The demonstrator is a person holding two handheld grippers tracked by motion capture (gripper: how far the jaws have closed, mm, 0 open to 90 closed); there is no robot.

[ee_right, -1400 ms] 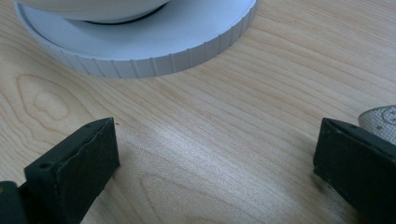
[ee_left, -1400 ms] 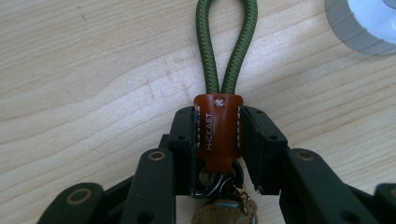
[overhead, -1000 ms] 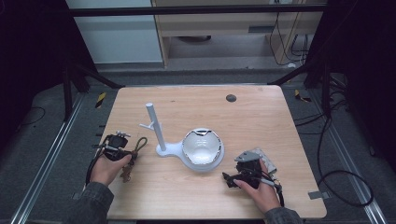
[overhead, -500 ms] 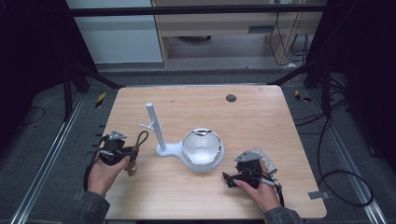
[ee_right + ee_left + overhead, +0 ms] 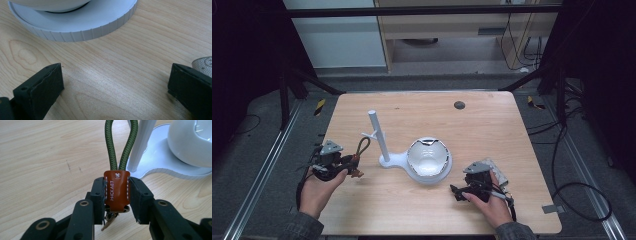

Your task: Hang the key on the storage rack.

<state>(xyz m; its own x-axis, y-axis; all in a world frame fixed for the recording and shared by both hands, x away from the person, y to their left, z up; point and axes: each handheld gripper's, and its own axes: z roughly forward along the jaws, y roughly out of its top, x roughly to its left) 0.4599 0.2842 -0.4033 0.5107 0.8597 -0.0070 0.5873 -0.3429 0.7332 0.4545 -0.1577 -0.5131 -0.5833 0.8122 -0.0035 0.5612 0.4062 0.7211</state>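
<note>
My left gripper [image 5: 346,165] [image 5: 117,195] is shut on the brown leather tab [image 5: 117,191] of a key strap. Its green cord loop [image 5: 121,143] [image 5: 362,146] points toward the white stand's post [image 5: 378,135]. Metal key parts hang below the tab. The white stand [image 5: 394,160] has an upright post with a small side peg and carries a white bowl [image 5: 427,156] on its round base [image 5: 82,25]. My right gripper [image 5: 457,191] [image 5: 115,87] rests low on the table near the front right, open, with bare wood between its jaws, just in front of the round base.
A grey fabric item [image 5: 492,167] [image 5: 205,63] lies beside the right gripper. A dark round hole [image 5: 459,105] sits near the table's far edge [image 5: 427,93]. Black frame bars and cables surround the table.
The left gripper has lifted the key strap and carried it slightly right and up toward the stand's post. The right gripper has stayed put.
</note>
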